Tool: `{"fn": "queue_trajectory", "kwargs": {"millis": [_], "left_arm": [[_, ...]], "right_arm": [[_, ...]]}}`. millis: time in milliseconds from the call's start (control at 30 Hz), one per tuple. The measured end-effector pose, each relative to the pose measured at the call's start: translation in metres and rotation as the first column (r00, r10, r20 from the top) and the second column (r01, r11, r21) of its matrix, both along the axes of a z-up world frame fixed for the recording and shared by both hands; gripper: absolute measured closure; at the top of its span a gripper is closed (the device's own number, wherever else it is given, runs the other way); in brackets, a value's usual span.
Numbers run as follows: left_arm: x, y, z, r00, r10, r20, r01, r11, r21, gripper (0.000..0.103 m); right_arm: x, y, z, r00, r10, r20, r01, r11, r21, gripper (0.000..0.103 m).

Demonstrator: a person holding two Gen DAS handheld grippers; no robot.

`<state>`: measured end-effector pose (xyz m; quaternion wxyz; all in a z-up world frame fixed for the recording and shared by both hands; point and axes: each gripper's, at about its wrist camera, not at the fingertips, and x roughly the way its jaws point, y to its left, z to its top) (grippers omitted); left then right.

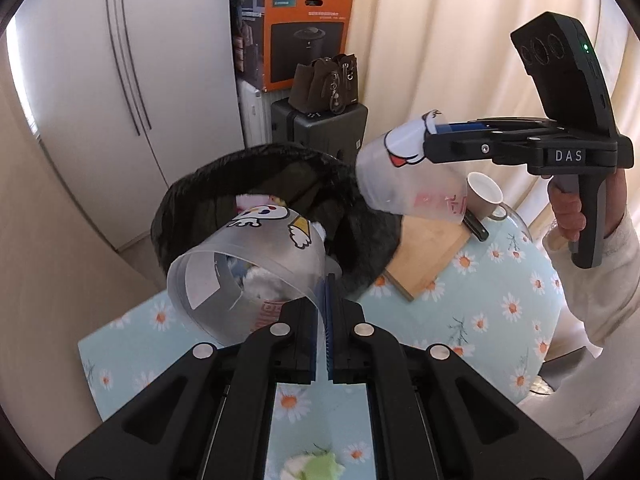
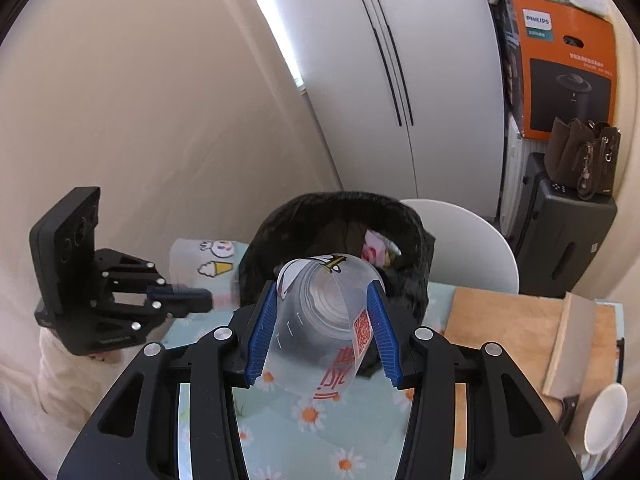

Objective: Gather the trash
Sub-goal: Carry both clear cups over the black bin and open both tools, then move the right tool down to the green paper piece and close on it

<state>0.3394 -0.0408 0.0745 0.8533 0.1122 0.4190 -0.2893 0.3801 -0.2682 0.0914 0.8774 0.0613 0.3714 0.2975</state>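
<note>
Left gripper (image 1: 325,312): jaws pressed together on the thin wall of a clear plastic cup (image 1: 248,268), rim pinched between the blue pads; cup lying on its side, mouth toward the camera, cartoon stickers on its upper wall, held just in front of the black-lined trash bin (image 1: 192,196).

Right gripper (image 2: 326,328): jaws partly spread, pads clamped on both sides of a second clear plastic cup (image 2: 320,308), squeezing it oval; base pointing toward the bin, red lettering and a printed code square on its wall; held at the near rim of the bin, above the daisy-print tablecloth (image 2: 320,432).

Bin: black bag over the rim, crumpled wrappers visible inside.

Right of the bin: wooden cutting board (image 2: 508,328), cleaver (image 2: 572,344) lying across it, small white cup (image 2: 604,420) near its handle.

Beyond the bin: white chair back (image 2: 472,244), dark suitcase (image 2: 568,236) carrying a brown bag (image 2: 580,156), orange carton (image 2: 568,60) above.
</note>
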Motion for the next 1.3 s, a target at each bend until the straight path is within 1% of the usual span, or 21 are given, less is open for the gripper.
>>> {"fn": "queue_trajectory", "kwargs": {"millis": [133, 367, 500, 567, 600, 633, 667, 767, 800, 900, 967, 1067, 1300], "left_arm": [[0.028, -0.005, -0.009, 1.000, -0.031, -0.006, 0.031, 0.999, 0.008, 0.100], [0.077, -0.011, -0.032, 0.997, -0.066, -0.025, 0.066, 0.998, -0.006, 0.100], [0.098, -0.011, -0.048, 0.997, -0.073, -0.034, 0.073, 0.997, -0.021, 0.099], [0.102, -0.010, -0.052, 0.997, -0.076, -0.020, 0.075, 0.997, -0.026, 0.081], [0.102, -0.009, -0.054, 0.997, -0.073, -0.003, 0.073, 0.997, -0.023, 0.058], [0.101, -0.008, -0.055, 0.997, -0.071, 0.003, 0.071, 0.997, -0.024, 0.037], [0.101, -0.007, -0.055, 0.998, -0.067, 0.010, 0.067, 0.997, -0.027, 0.030], [0.094, -0.002, -0.052, 0.998, -0.052, 0.032, 0.053, 0.997, -0.050, 0.016], [0.092, -0.001, -0.050, 0.998, -0.039, 0.040, 0.041, 0.998, -0.050, 0.010], [0.082, 0.003, -0.044, 0.998, -0.003, 0.065, 0.006, 0.999, -0.048, 0.006], [0.073, 0.008, -0.038, 0.996, 0.038, 0.083, -0.035, 0.999, -0.042, 0.006], [0.063, 0.018, -0.033, 0.995, 0.069, 0.068, -0.065, 0.996, -0.060, 0.006], [0.019, 0.033, -0.019, 0.986, 0.149, 0.073, -0.147, 0.989, -0.037, 0.006]], "right_arm": [[0.028, 0.004, -0.008, 1.000, 0.009, -0.012, -0.009, 1.000, 0.012, 0.060], [0.078, 0.024, -0.036, 0.998, 0.048, -0.043, -0.048, 0.999, 0.012, 0.060], [0.096, 0.034, -0.050, 0.996, 0.068, -0.053, -0.068, 0.998, 0.011, 0.056], [0.101, 0.036, -0.055, 0.998, 0.055, -0.041, -0.055, 0.998, 0.008, 0.050], [0.100, 0.035, -0.054, 0.999, 0.036, -0.021, -0.036, 0.999, 0.004, 0.049], [0.099, 0.033, -0.054, 1.000, 0.018, 0.001, -0.018, 1.000, 0.009, 0.043], [0.098, 0.030, -0.052, 1.000, 0.008, 0.011, -0.009, 1.000, 0.022, 0.034], [0.094, 0.018, -0.047, 0.999, -0.034, 0.036, 0.032, 0.998, 0.049, 0.019], [0.094, 0.016, -0.046, 0.999, -0.039, 0.036, 0.037, 0.998, 0.052, 0.017], [0.087, 0.012, -0.041, 0.998, -0.046, 0.037, 0.044, 0.998, 0.049, 0.017], [0.081, 0.012, -0.036, 0.998, -0.048, 0.040, 0.047, 0.998, 0.037, 0.016], [0.066, 0.014, -0.032, 0.999, -0.034, 0.041, 0.033, 0.999, 0.011, 0.015], [0.018, 0.015, -0.022, 0.999, -0.011, 0.030, 0.012, 0.999, -0.034, 0.013]]}}
